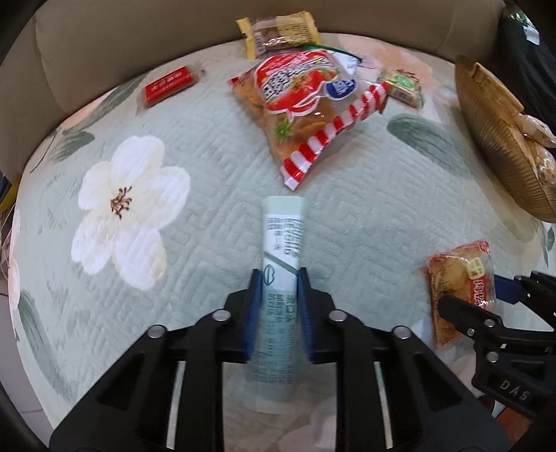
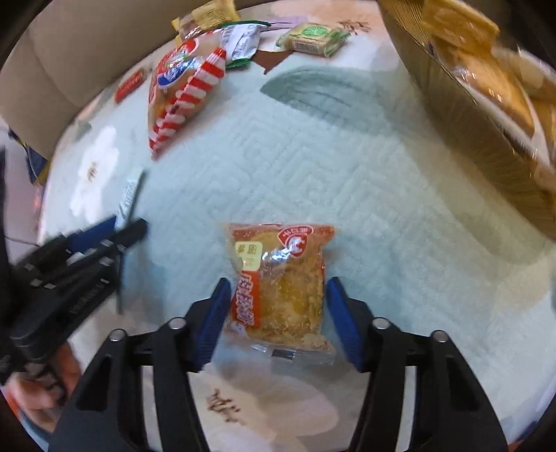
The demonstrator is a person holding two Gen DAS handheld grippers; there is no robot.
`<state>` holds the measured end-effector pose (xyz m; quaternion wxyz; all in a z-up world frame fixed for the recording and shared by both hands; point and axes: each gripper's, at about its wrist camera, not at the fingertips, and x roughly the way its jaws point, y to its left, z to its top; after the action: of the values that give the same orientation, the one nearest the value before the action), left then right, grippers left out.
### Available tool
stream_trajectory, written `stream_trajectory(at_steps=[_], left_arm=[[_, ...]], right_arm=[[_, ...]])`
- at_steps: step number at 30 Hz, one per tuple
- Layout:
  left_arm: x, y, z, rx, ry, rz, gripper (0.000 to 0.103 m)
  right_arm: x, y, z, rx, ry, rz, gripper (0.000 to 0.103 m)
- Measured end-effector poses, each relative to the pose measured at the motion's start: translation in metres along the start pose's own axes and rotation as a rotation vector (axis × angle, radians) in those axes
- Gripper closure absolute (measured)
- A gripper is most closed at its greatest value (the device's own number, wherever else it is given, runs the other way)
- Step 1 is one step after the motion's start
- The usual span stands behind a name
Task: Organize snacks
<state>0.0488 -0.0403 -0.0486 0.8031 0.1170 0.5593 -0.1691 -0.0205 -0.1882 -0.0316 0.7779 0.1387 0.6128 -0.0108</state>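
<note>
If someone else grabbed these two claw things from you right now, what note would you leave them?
Left gripper: shut on the pale green tube packet, which lies on the quilt.
Right gripper: astride the orange pastry packet; the left pad touches its edge, but I cannot tell whether the right pad does, so check the grip before lifting.
Done: the golden basket, at the right, already holds some snacks.
Left: these two packets, plus the red-striped chips bag, red bar, yellow packet and green-labelled packet, all loose on the quilt.

both claws (image 1: 278, 278) (image 2: 276, 295) down (jaws narrowed)
</note>
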Motion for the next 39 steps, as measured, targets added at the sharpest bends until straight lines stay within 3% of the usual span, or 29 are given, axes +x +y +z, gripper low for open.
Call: stream_trajectory(at_steps=[2, 4, 9, 16, 23, 27, 33, 34, 35, 36, 39], left_arm=[[0.0, 0.001, 0.0, -0.004, -0.01, -0.014, 0.085], [-0.007, 0.002, 0.0, -0.021, -0.036, -0.078, 0.085], [-0.041, -0.007, 0.004, -0.018, -0.118, -0.161, 0.085], [-0.108, -0.038, 0.028, -0.02, -0.241, -0.291, 0.085], [-0.155, -0.122, 0.089, 0.057, -0.321, -0.45, 0.085], [-0.155, -0.166, 0.119, 0.079, -0.329, -0.491, 0.085], [-0.13, -0.21, 0.149, 0.07, -0.312, -0.515, 0.083], [-0.122, -0.214, 0.153, 0.065, -0.301, -0.505, 0.078], [-0.114, -0.218, 0.156, 0.06, -0.281, -0.492, 0.063], [-0.109, -0.217, 0.157, 0.06, -0.27, -0.482, 0.056], [-0.098, -0.212, 0.152, 0.074, -0.243, -0.457, 0.056]], right_arm=[[-0.001, 0.007, 0.0, -0.033, -0.014, -0.029, 0.056], [0.0, 0.013, -0.001, -0.054, -0.023, -0.045, 0.056], [-0.02, 0.013, 0.001, -0.049, -0.08, -0.026, 0.057], [-0.104, -0.006, 0.007, -0.014, -0.277, 0.014, 0.057], [-0.195, -0.08, 0.034, 0.111, -0.435, -0.003, 0.057], [-0.224, -0.127, 0.054, 0.182, -0.483, -0.045, 0.057], [-0.226, -0.183, 0.076, 0.28, -0.486, -0.073, 0.057], [-0.222, -0.187, 0.079, 0.284, -0.481, -0.07, 0.057], [-0.216, -0.19, 0.082, 0.282, -0.472, -0.063, 0.055], [-0.208, -0.195, 0.085, 0.281, -0.45, -0.05, 0.054], [-0.199, -0.207, 0.081, 0.314, -0.426, -0.023, 0.046]])
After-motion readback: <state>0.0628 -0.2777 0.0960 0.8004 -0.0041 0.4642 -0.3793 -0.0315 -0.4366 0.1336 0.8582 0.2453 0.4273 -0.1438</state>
